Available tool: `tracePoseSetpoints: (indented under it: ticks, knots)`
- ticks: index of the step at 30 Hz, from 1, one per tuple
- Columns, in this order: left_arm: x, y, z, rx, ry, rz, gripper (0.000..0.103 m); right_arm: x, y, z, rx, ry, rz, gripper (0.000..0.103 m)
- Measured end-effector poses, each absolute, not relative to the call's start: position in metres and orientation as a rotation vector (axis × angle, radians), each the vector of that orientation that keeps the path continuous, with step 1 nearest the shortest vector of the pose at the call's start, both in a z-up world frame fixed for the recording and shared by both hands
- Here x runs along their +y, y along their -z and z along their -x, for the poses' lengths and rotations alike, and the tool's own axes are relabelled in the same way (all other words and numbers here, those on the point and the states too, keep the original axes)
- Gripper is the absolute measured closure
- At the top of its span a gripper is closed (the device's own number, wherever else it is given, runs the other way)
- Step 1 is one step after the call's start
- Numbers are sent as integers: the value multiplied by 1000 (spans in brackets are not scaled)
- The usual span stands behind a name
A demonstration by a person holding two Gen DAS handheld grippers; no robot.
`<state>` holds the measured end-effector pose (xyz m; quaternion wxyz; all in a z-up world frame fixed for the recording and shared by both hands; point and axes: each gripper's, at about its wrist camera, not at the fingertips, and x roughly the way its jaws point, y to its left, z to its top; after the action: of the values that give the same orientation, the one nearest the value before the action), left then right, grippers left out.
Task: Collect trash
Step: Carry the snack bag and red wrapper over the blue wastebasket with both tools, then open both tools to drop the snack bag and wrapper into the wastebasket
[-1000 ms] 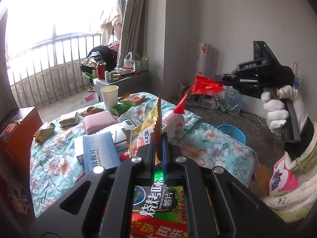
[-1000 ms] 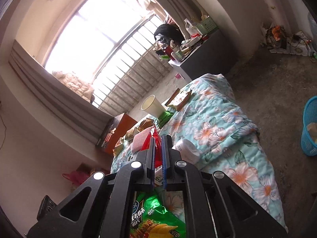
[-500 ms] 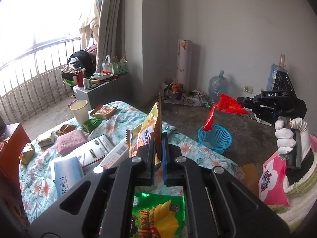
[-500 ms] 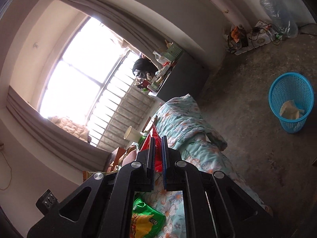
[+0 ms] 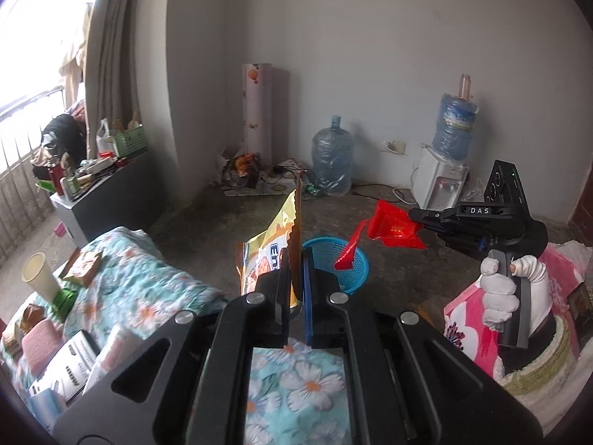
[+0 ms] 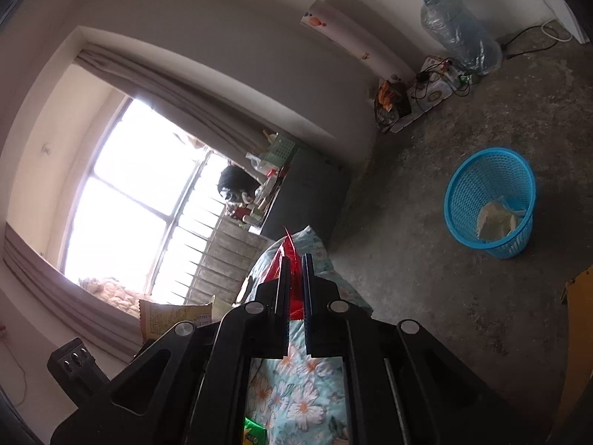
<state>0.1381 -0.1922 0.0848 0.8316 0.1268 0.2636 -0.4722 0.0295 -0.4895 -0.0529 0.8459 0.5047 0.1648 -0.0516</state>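
Two grippers each carry a piece of trash. Low in the centre of the left wrist view, the left gripper (image 5: 296, 259) has its jaws pinched nearly together on a yellow snack wrapper (image 5: 272, 248), which stands upright out of the jaws with its torn edge toward the top. To the right of centre in the same view, the right gripper (image 5: 417, 217), held by a white-gloved hand (image 5: 500, 289), is clamped on a red wrapper (image 5: 393, 226); a red strip of it hangs down in front of the blue basket (image 5: 355, 267). The basket stands on the grey floor just behind the left gripper's fingers, beside the flowered bedspread (image 5: 141, 285) at lower left. In the right wrist view the red wrapper (image 6: 291, 270) shows between the closed jaws at lower centre, and the blue basket (image 6: 489, 204) sits at the right of the frame with a pale crumpled scrap (image 6: 496, 220) lying inside it.
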Motion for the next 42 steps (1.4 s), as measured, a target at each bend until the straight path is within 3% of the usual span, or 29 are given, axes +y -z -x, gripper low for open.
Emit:
tracePoseSetpoints:
  ticks: [9,18,26,27,28,29,30,31,37,42]
  knots:
    - [-340,-46,-174,757,1206,-281,99,-573,99,-16,348,329,-1116,97]
    - [-479,49,-232,1048,1233,-272,99,-634,191,-58,491,458,-1210,97]
    - [-561,124,-256,1088,1150,-348,97,-687,252,-113,595,549,-1250,93]
    - [-566,128,-258,1084,1141,-340,94,-692,257,-120,614,554,-1237,93]
    - [-575,135,-261,1090,1129,-334,74,-697,266,-128,642,557,-1239,87]
    - [-582,141,-264,1090,1093,-331,52,-701,275,-134,668,566,-1249,72]
    - [-584,142,-266,1076,1059,-325,47,-704,283,-138,685,578,-1257,64]
    - [-585,144,-268,1062,1043,-307,47,-706,287,-138,690,597,-1259,58]
    - [-577,140,-268,1053,1069,-268,47,-693,289,-116,613,639,-1256,58]
    - [-554,107,-255,999,1135,-244,47,-673,266,-96,535,652,-1214,58]
